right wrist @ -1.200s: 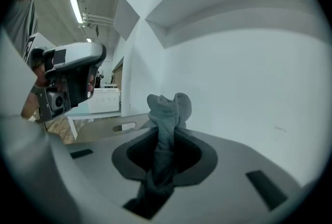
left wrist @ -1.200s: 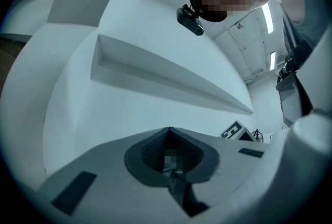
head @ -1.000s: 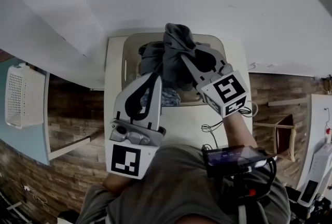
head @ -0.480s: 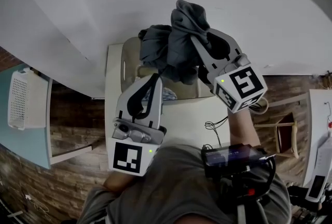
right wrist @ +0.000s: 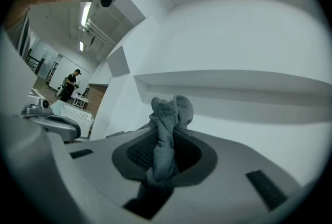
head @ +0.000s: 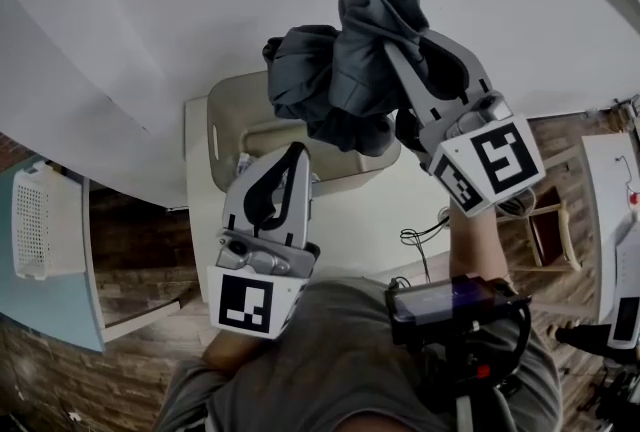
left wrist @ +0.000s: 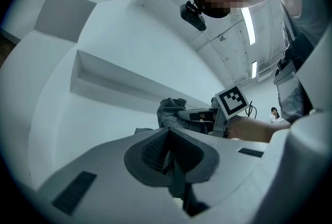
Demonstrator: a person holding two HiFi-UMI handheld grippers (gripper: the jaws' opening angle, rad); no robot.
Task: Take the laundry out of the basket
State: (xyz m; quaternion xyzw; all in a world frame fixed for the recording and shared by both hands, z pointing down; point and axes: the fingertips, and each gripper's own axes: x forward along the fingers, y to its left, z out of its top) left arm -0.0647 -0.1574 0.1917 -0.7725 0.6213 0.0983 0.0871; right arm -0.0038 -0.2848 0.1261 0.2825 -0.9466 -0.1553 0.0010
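In the head view my right gripper [head: 388, 55] is raised above the beige laundry basket [head: 232, 123] and is shut on a bunched dark grey garment [head: 345, 70], which hangs free of the basket. The right gripper view shows the same cloth [right wrist: 168, 114] pinched between the pads and bulging out past the fingertips of my right gripper [right wrist: 163, 141]. My left gripper [head: 296, 153] hovers at the basket's near edge, jaws together. The left gripper view shows its jaws [left wrist: 167, 135] shut, with the garment [left wrist: 168, 111] beyond them. The basket's inside is mostly hidden.
The basket stands on a white table [head: 370, 220] against a white wall. A loose cable [head: 420, 238] lies on the table's right side. A white slotted crate [head: 35, 220] sits on a blue surface far left. A wooden chair [head: 550, 225] stands at the right.
My right gripper has lifted the grey garment up out of the basket and a little to the right. The left gripper has barely moved.
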